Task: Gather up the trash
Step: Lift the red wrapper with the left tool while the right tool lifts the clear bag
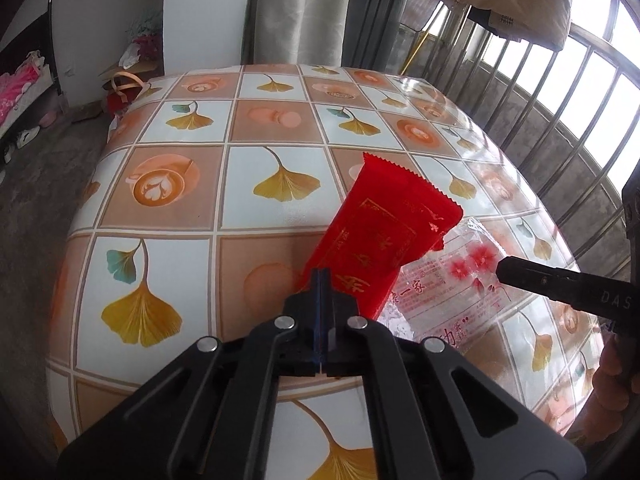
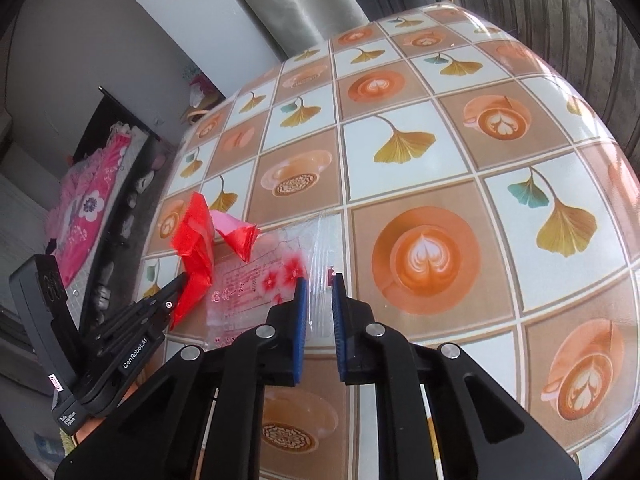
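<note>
A red foil wrapper (image 1: 384, 232) sticks up at a slant from the table (image 1: 180, 128), with my left gripper (image 1: 320, 276) shut on its lower end. Beside it, flat on the cloth, lies a clear plastic wrapper (image 1: 452, 292) printed with red flowers. In the right wrist view my right gripper (image 2: 320, 280) stands over the near edge of the clear wrapper (image 2: 256, 280). Its blue pads (image 2: 301, 320) have a narrow gap between them, and a strip of the clear film lies in that gap. The red wrapper (image 2: 196, 248) and left gripper (image 2: 180, 280) show at the left.
The tablecloth (image 2: 440, 160) has ginkgo-leaf and coffee-cup squares. A metal railing (image 1: 560, 120) runs along the table's right and far side, a curtain (image 1: 296, 12) hangs behind. Bags (image 1: 124, 88) and a bed with pink bedding (image 2: 92, 200) lie past the left edge.
</note>
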Tool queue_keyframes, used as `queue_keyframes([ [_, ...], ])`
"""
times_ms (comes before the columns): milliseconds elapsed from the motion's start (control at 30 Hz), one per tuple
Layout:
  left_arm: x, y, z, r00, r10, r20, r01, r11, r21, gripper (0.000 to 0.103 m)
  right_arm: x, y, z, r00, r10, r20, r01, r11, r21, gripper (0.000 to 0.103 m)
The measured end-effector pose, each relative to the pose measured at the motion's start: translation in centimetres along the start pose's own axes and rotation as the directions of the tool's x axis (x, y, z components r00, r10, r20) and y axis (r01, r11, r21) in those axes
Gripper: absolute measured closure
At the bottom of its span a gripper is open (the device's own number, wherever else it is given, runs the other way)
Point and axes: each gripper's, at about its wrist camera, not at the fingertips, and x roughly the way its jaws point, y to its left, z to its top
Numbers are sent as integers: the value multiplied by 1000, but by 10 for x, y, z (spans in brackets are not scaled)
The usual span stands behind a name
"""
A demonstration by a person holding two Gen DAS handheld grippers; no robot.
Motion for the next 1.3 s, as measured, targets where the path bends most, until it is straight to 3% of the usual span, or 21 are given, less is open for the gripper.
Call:
queue_keyframes([
  [700, -52, -34, 17, 991, -72, 109, 66, 996, 52, 103, -51, -37, 1, 995, 11, 100, -20, 996, 88, 91],
  [900, -39, -34, 16, 986, -162, 28, 162, 987, -1, 103, -55, -44, -1, 995, 10, 102, -21, 995, 100, 91],
  [967, -29, -31, 15, 979, -204, -20, 203, 978, -43, 93, -55, -47, -4, 995, 1, 97, -11, 995, 97, 91],
  [1000, -24, -29, 14, 974, -221, -41, 218, 974, -63, 80, -55, -48, -5, 996, -1, 95, -8, 995, 96, 91],
  [1100, -1, -26, 13, 957, -270, -107, 256, 958, -128, 76, -54, -54, -10, 996, -2, 85, -7, 995, 103, 91],
  [1233, 24, -28, 13, 952, -253, -172, 227, 961, -158, 76, -51, -61, -15, 997, 2, 72, -11, 992, 123, 91],
  [1300, 30, -36, 14, 966, -191, -174, 177, 980, -96, 76, -51, -63, -17, 998, 5, 68, -13, 992, 126, 91],
])
